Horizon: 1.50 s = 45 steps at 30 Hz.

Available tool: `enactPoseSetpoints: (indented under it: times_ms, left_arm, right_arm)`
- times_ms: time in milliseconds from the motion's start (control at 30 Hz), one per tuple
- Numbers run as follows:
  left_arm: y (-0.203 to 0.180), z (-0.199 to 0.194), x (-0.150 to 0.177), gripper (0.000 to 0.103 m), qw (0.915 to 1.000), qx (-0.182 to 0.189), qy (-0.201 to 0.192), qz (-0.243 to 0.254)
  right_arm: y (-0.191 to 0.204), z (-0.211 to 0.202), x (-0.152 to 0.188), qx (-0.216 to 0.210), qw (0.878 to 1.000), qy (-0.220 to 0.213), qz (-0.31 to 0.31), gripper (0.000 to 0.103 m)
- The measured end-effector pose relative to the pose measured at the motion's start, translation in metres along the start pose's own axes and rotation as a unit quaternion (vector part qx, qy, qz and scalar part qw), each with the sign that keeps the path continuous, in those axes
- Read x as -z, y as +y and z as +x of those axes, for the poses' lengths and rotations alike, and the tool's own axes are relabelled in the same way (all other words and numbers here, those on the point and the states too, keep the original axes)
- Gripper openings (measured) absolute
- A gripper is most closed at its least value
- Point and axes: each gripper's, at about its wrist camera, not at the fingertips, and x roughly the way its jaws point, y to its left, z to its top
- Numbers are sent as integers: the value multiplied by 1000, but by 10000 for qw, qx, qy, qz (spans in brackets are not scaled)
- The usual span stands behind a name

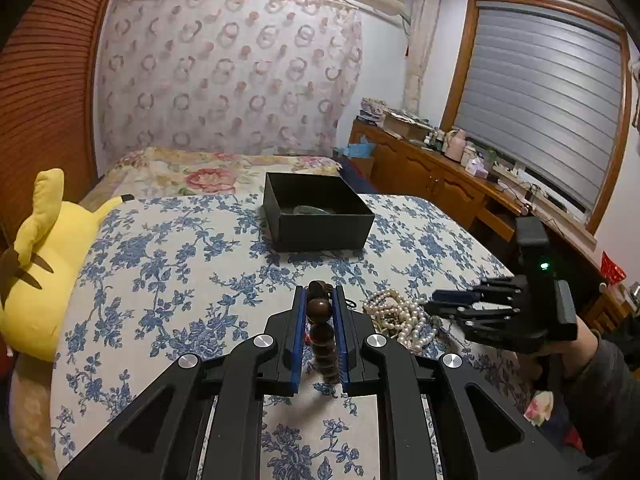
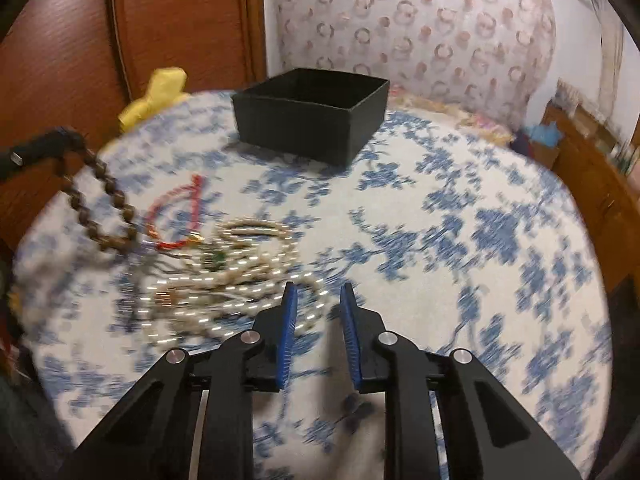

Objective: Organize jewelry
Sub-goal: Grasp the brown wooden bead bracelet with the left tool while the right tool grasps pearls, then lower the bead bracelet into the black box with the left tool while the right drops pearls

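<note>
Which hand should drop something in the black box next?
Left. The left hand-held gripper already pinches the brown bead bracelet, facing the black box. The right hand-held gripper is open and holds nothing.

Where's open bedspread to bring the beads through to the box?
Bare floral bedspread lies between the yellow plush and the black box, and straight ahead of the left gripper holding the brown bead bracelet. Crowded: the pearl pile and right gripper on its right.

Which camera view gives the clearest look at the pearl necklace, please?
The left wrist view: the pearl necklace lies sharp and heaped on the bedspread, beside the right gripper. The right wrist view shows it spread wider but badly motion-blurred.
</note>
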Motion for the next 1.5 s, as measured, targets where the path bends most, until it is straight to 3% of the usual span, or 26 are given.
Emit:
enactPoseSetpoints:
  times_ms: [67,200,300,500,1100,1500]
  left_arm:
    - [-2,1,0,12,10000,3,2,19]
    - [-2,1,0,12,10000,4,10,14]
    - [-3,0,-1,12,10000,3,-1,12]
    - [-2,-3,-11,12,9999,-27,-112,63]
    - [-10,-4,-56,12,9987,23,-401,298]
    - [-17,15,-94,12,9978,54,-481,460]
  right_arm:
    - [0,5,-2,-63,10000,48,-21,23]
    - [1,6,-5,-139,9997,82,-157,9]
    - [-2,3,-5,-231,9996,74,-118,8]
    - [0,-33,-17,-167,9989,-392,-172,8]
    - [-13,-134,-89,315,9849,-1661,-385,8]
    - [-17,-150,-136,482,9767,-2002,-599,8]
